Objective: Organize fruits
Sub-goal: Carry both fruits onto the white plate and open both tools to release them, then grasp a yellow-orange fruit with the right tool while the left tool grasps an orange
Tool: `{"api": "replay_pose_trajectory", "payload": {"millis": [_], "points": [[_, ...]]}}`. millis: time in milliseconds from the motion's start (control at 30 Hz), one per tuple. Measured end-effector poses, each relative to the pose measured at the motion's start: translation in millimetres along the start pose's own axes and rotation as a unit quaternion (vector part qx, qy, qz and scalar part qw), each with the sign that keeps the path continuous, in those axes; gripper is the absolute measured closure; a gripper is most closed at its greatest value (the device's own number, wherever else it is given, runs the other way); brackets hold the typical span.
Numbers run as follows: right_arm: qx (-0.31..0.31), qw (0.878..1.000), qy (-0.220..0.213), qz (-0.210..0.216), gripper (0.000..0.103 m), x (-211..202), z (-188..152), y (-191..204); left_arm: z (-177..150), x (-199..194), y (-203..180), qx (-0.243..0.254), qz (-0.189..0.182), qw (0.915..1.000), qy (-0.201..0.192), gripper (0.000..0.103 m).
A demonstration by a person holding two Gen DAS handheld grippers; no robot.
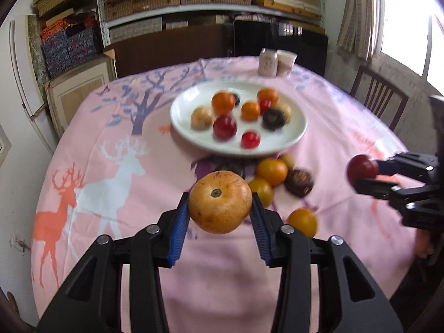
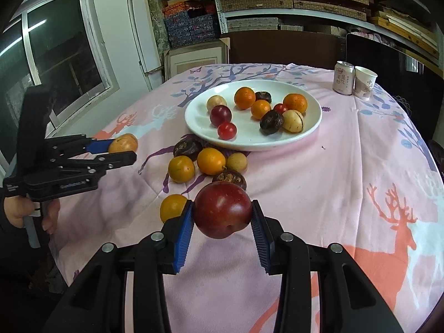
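Tan apple [image 1: 220, 202] and dark-red plum [image 2: 222, 210] aloft; 6 fruits loose beside white plate [image 2: 194, 116] of 9.

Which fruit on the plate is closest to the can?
Find the white plate in the middle of the pink tablecloth. On its far right side, nearest the can, sits an orange fruit. Its nearest neighbours are a small red one and a pale yellow one.

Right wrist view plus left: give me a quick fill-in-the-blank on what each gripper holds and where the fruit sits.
1. The left gripper is shut on a yellow-tan fruit, while the right gripper is shut on a dark ____ fruit.
2. The white ____ holds nine fruits.
3. The paper cup stands right beside a drink ____.

Missing words: red; plate; can
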State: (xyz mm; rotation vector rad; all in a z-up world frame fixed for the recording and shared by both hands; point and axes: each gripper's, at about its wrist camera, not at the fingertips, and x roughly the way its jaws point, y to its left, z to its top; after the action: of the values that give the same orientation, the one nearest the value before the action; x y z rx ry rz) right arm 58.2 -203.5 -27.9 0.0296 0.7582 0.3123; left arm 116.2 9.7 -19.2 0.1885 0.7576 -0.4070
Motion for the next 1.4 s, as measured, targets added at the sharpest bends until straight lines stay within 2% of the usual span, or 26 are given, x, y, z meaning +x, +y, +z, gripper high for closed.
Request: {"api": "replay_pose_trajectory", "payload": {"millis": [167, 333, 500, 667, 733, 833, 1000, 1133, 1267, 1400], "points": [[-0.018, 0.999, -0.046, 0.002, 0.062, -9, 55, -5, 53, 8, -13, 0.016, -0.017, 0.9993, -0.029, 0.061], [-0.029, 0.997, -0.070, -0.014, 0.062, 10, 112, -24, 103, 54, -12, -0.002, -0.037, 0.9990, -0.022, 0.061], [0.000, 0.999, -0.041, -0.011, 0.062, 67, 147, -59, 132, 124, -4, -0.012, -0.031, 0.9994, 0.015, 0.061], [0.018, 1.000, 0.001, -0.002, 0.061, 119, 155, -79, 140, 165, 1, -0.018, -0.030, 0.9984, 0.044, 0.058], [0.019, 1.000, 0.006, -0.015, 0.060, 130, 154, -80, 138, 168, 4, -0.020, -0.010, 0.9990, 0.039, 0.036], [0.020, 1.000, -0.015, -0.018, 0.047, 119, 150, -80, 132, 155, 10, -0.028, 0.000, 0.9994, 0.019, 0.024], [0.036, 0.999, -0.027, -0.008, 0.046, 87, 137, -84, 111, 110, 18, -0.037, -0.001, 0.9993, 0.002, 0.021], [0.032, 0.999, -0.015, 0.009, 0.045, 54, 100, -69, 66, 64, 17, -0.033, -0.008, 0.9994, -0.003, 0.014], [-0.019, 0.999, 0.016, 0.037, 0.045, 33, 44, -23, 20, 35, 18, -0.027, -0.003, 0.9996, -0.003, 0.010], [-0.047, 0.996, 0.056, 0.057, 0.045, 35, 2, 13, -16, 28, 30, -0.048, -0.003, 0.9986, 0.020, 0.010]]}}
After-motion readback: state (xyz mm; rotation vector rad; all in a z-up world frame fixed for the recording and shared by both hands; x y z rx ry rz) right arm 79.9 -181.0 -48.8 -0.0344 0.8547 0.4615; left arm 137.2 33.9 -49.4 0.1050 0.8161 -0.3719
